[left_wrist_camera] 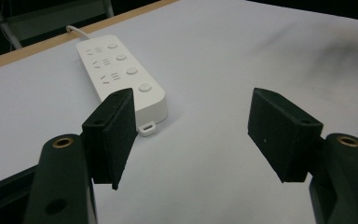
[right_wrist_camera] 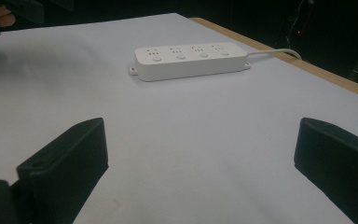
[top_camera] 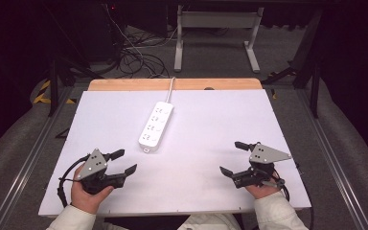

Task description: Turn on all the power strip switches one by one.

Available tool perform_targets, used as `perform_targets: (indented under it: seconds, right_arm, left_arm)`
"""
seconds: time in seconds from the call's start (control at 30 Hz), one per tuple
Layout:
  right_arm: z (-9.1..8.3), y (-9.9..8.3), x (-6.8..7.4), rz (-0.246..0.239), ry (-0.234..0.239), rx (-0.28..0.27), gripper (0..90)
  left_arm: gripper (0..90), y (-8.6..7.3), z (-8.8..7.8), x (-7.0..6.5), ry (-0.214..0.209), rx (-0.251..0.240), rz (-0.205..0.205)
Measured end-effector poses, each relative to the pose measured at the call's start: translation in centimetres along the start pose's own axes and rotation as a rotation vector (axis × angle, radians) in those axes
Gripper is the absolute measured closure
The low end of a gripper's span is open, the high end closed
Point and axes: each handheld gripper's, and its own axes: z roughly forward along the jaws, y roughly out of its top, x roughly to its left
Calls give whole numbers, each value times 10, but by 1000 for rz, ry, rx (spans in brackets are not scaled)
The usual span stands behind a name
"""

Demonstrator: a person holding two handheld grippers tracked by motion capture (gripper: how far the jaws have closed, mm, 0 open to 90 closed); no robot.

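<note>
The white power strip (top_camera: 156, 127) lies mid-table on the white board (top_camera: 211, 182), its cord running to the far edge, while the left gripper (top_camera: 127, 161) and right gripper (top_camera: 230, 157) hover near it, both with jaws spread and empty.

We see white power strip (top_camera: 156, 126) flat on table (top_camera: 211, 158), angled lengthwise, four sockets with buttons up, white cord off far edge.

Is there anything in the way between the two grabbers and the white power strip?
No, nothing visible. The power strip lies alone on the white table. The left gripper and right gripper both stand open, with only bare tabletop between them and the strip.
</note>
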Motion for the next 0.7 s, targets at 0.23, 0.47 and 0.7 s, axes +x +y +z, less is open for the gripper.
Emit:
perform_targets:
  seconds: [0.23,0.47,0.7]
  right_arm:
    - [0,0,0,-2,2,-4,32]
    - [0,0,0,4,4,-6,32]
    - [4,-2,-5,6,-9,8,32]
  left_arm:
    - [331,1,-2,3,-6,21,-25]
    - [358,3,-2,2,9,39,-6]
    - [476,12,0,4,-24,106,16]
